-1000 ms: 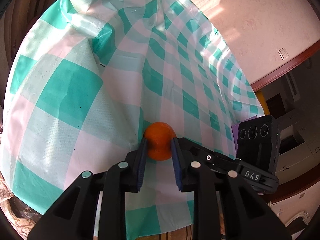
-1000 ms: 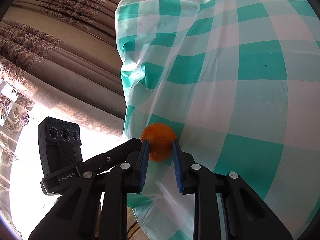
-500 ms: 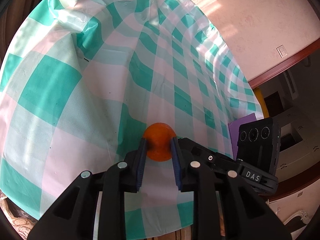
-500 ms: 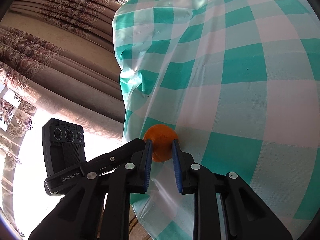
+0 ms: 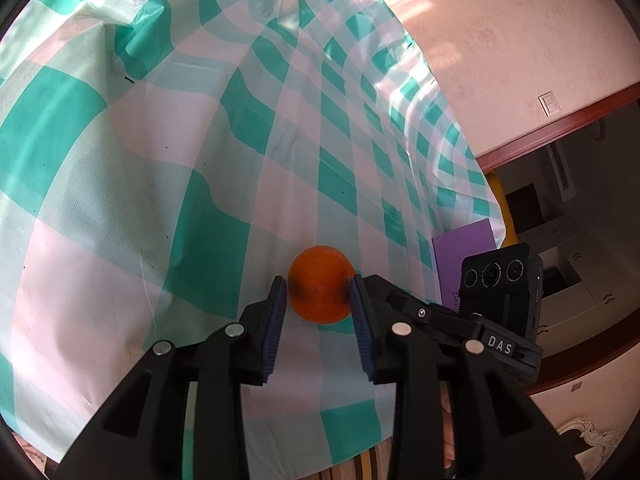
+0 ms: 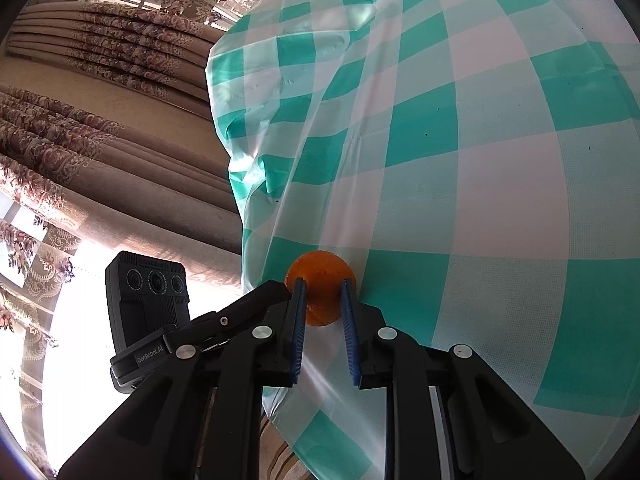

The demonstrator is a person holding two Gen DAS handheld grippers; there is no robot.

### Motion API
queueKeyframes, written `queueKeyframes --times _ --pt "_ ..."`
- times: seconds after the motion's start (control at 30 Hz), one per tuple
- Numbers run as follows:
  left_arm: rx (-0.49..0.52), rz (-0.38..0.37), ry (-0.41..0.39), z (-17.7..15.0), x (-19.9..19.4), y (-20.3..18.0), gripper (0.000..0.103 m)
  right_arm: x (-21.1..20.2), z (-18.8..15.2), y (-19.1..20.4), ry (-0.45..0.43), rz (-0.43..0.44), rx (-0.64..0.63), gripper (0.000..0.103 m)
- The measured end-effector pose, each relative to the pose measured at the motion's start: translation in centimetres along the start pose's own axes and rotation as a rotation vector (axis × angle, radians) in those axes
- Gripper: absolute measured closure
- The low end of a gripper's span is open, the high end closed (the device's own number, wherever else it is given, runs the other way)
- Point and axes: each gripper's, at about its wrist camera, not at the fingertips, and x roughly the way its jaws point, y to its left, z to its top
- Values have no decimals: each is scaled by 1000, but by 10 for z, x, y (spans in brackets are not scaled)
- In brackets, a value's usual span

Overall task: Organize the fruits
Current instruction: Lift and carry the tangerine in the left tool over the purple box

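Observation:
My left gripper (image 5: 320,292) is shut on a small round orange fruit (image 5: 321,280), gripped between its blue pads above the green-and-white checked tablecloth (image 5: 240,140). My right gripper (image 6: 322,294) is shut on a second small orange fruit (image 6: 320,280), held between its blue pads above the same checked tablecloth (image 6: 480,160), near the cloth's hanging left edge. No other fruit and no container show in either view.
A purple box (image 5: 464,260) lies at the table's right edge in the left wrist view. A pink wall with a switch (image 5: 550,104) is behind. Patterned curtains (image 6: 100,140) and a bright window are left of the table in the right wrist view.
Both grippers kept their oranges and shifted over the table. In the left view the purple box has come further into sight. In the right view more curtain shows at the left.

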Motion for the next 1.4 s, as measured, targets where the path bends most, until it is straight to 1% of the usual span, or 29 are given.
queueKeyframes --times 0.07,0.17,0.37,0.53,0.6,0.7,0.8,0.97,1.07,1.2,1.4 --pt "-9 -16 4 0 1 1 70 -1 1 -3 -4 3 16 78" --pt "-36 -47 8 -1 3 6 70 -1 3 -5 -4 5 19 78" --pt "-48 -53 -3 -1 3 7 70 1 5 -12 3 39 43 76" --pt "-68 -63 -21 -3 2 10 71 4 5 -17 8 76 69 76" --pt "-68 -71 -19 -3 1 12 71 4 5 -17 10 84 67 77" --pt "-55 -69 -14 -4 0 10 72 1 4 -11 0 59 41 80" --pt "-44 -98 -17 -1 1 3 72 -9 3 4 -36 5 -26 80" --pt "3 -134 -23 5 0 -20 72 -31 8 12 -80 5 -44 80" --pt "33 -162 -16 11 4 -38 72 -51 11 18 -116 -21 -56 80" --pt "101 -194 -3 18 12 -73 72 -85 14 28 -186 -68 -79 80" --pt "196 -224 35 23 36 -129 72 -139 21 27 -281 -119 -73 81"
